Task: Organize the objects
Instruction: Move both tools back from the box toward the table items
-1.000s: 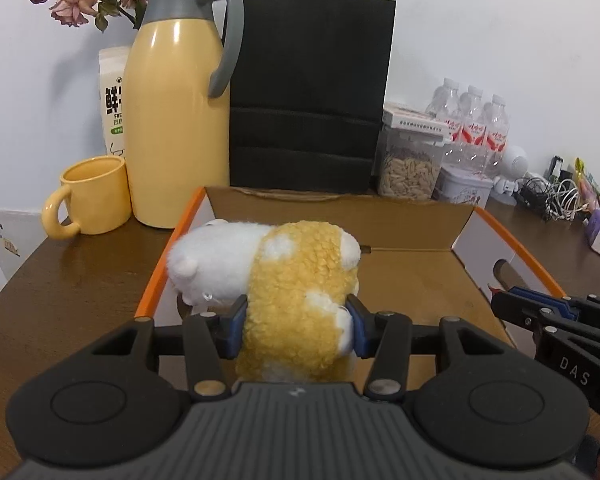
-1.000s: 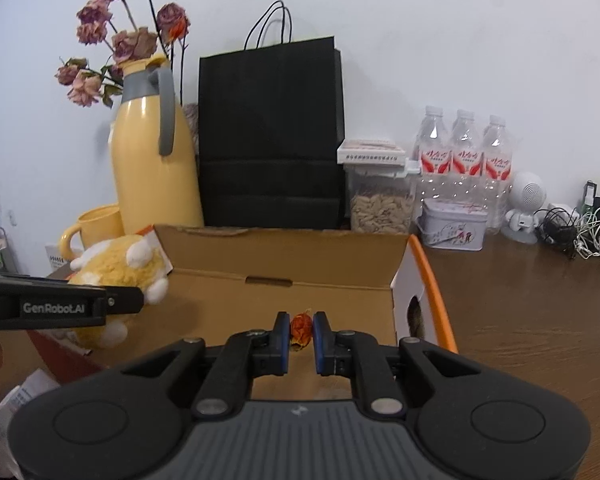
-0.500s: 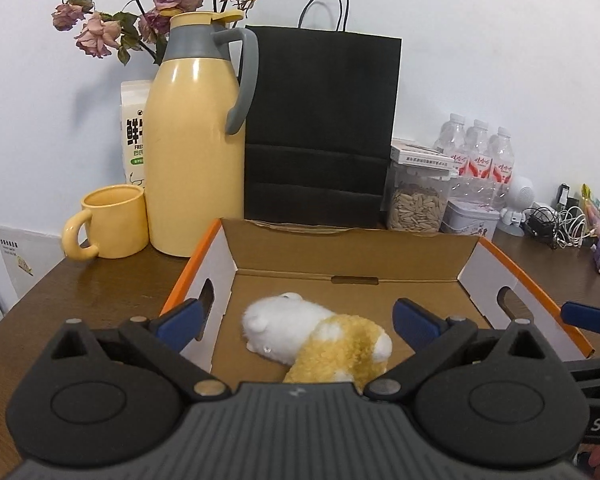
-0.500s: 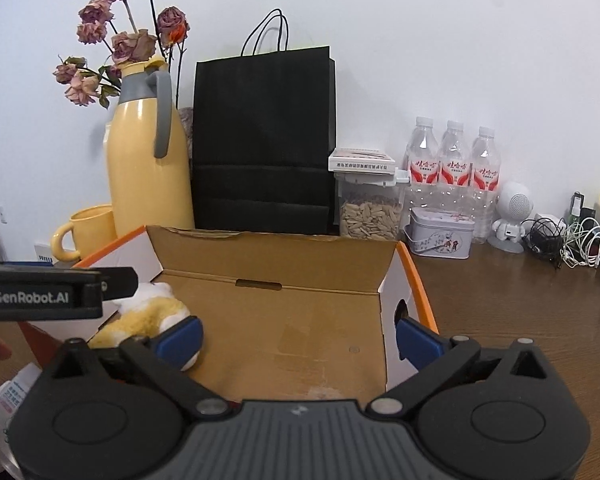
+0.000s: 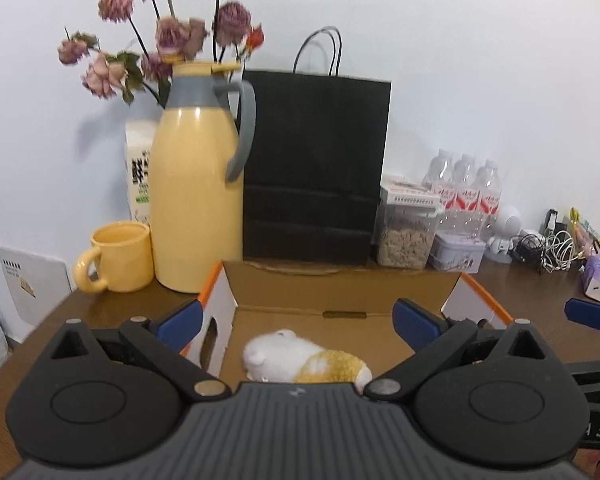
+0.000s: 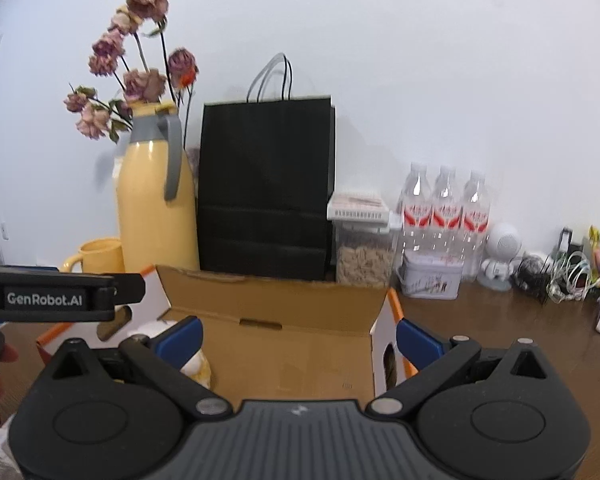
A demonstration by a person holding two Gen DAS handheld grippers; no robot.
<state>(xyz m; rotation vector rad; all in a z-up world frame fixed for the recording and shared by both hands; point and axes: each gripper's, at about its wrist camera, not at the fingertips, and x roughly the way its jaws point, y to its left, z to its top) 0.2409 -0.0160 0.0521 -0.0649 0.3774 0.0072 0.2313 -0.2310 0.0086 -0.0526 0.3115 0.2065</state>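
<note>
A white and yellow plush toy lies on the floor of an open cardboard box with orange edges. My left gripper is open and empty, raised above the near edge of the box over the toy. My right gripper is open and empty, raised above the same box. In the right wrist view the toy shows only in part behind the left blue pad. The left gripper's body is at the left of that view.
Behind the box stand a yellow thermos jug, a yellow mug, a black paper bag, a jar of seeds, a tin and three water bottles. Cables lie at the far right.
Both grippers opened. The left let go of the plush toy, which now lies in the box; the right let go of a small orange item. Both then rose and drew back.
</note>
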